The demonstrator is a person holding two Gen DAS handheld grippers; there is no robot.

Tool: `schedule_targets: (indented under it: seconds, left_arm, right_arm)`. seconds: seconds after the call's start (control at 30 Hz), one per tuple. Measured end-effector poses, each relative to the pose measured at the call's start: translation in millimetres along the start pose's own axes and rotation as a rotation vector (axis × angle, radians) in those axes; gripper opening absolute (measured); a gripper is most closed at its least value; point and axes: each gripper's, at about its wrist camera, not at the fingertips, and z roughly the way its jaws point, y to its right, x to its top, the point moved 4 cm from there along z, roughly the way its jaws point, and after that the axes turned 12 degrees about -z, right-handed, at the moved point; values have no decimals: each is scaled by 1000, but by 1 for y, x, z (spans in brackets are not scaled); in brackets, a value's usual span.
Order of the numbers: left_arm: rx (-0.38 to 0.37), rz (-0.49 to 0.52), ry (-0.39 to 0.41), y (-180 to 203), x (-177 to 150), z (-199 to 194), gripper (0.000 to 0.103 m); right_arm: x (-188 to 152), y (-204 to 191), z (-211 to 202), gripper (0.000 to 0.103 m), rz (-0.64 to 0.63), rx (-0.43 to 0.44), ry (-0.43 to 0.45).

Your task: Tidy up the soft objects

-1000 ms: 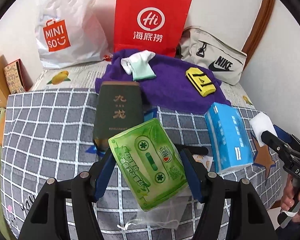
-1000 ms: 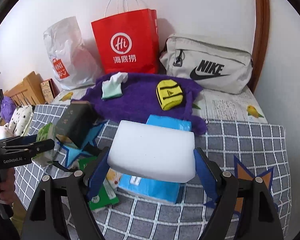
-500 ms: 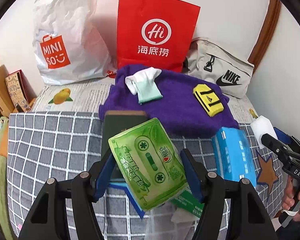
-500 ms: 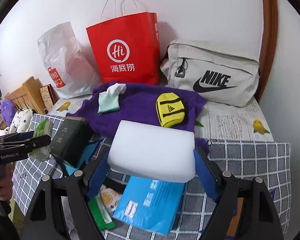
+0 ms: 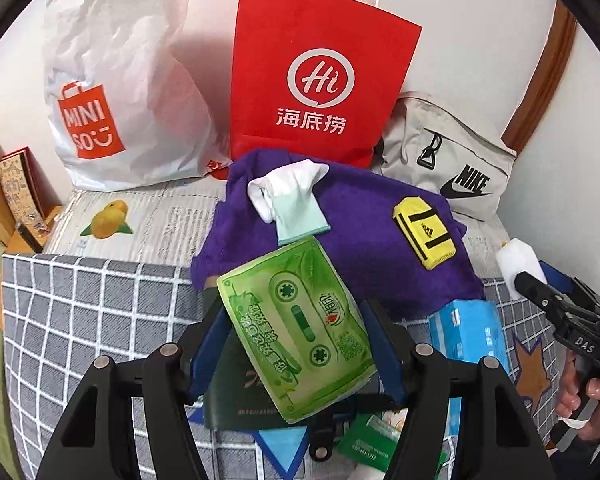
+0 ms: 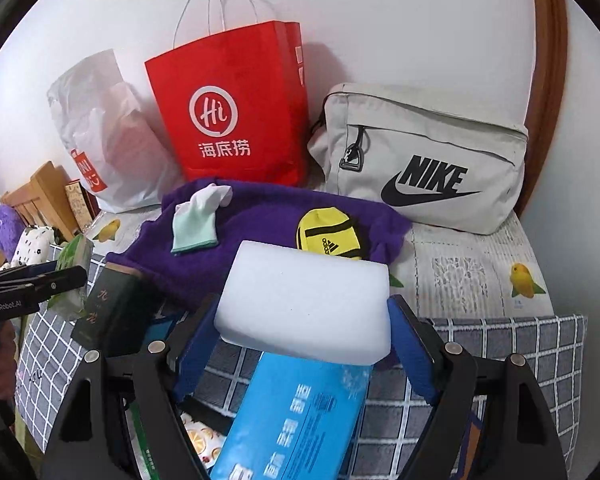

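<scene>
purple towel edge near tongs

A bed carries everything. A grey checked blanket covers its near part, and a fruit-printed sheet shows beyond it. On the bed lie a purple towel, a blue tissue pack and a dark green box. A red paper bag, a white plastic bag and a grey Nike bag stand against the wall.
</scene>
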Motion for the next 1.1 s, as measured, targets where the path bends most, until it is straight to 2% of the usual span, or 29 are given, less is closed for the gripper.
schedule_targets:
  seconds: [0.2,0.7,1.1]
  left_arm:
    - [-54,-7,-15,4,14,13,64]
    - [-21,1,-18,3,49,48,64]
    - [4,-6,-56,-5,63,81,64]
  right_arm:
    - [10,10,18,81,9,-11,-15]
    - [26,21,81,81,5,-4,-106]
    - [17,16,121,81,-39,-13,-211]
